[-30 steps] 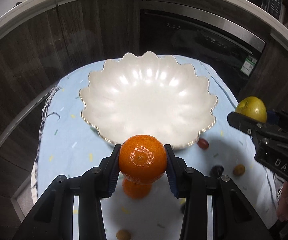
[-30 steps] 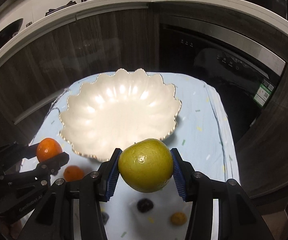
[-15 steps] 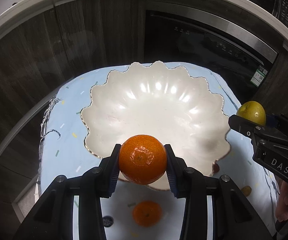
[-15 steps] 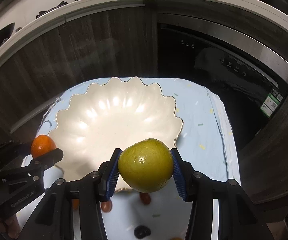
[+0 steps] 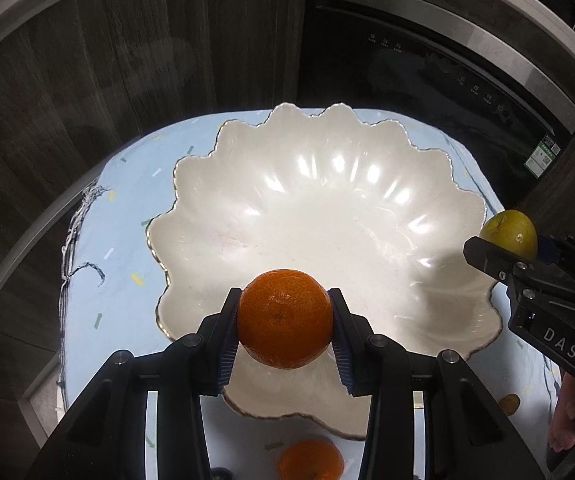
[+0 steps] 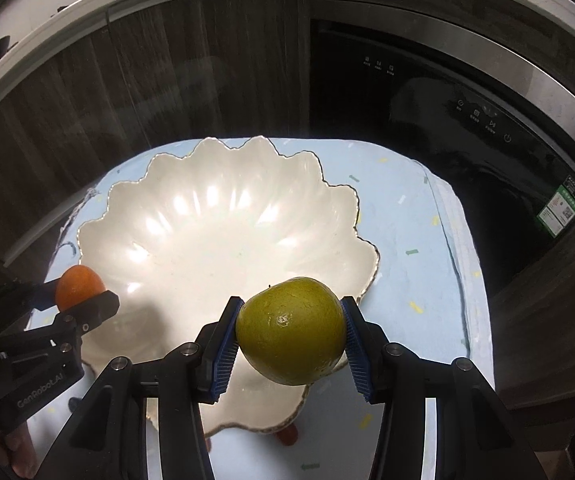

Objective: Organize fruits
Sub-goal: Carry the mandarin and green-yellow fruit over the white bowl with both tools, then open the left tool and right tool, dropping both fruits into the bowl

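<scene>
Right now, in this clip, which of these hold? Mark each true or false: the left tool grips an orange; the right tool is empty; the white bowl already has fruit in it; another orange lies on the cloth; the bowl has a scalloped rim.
1. The left tool grips an orange. True.
2. The right tool is empty. False: it is shut on a yellow-green fruit.
3. The white bowl already has fruit in it. False: its inside is bare.
4. Another orange lies on the blue cloth. True.
5. The bowl has a scalloped rim. True.
</scene>
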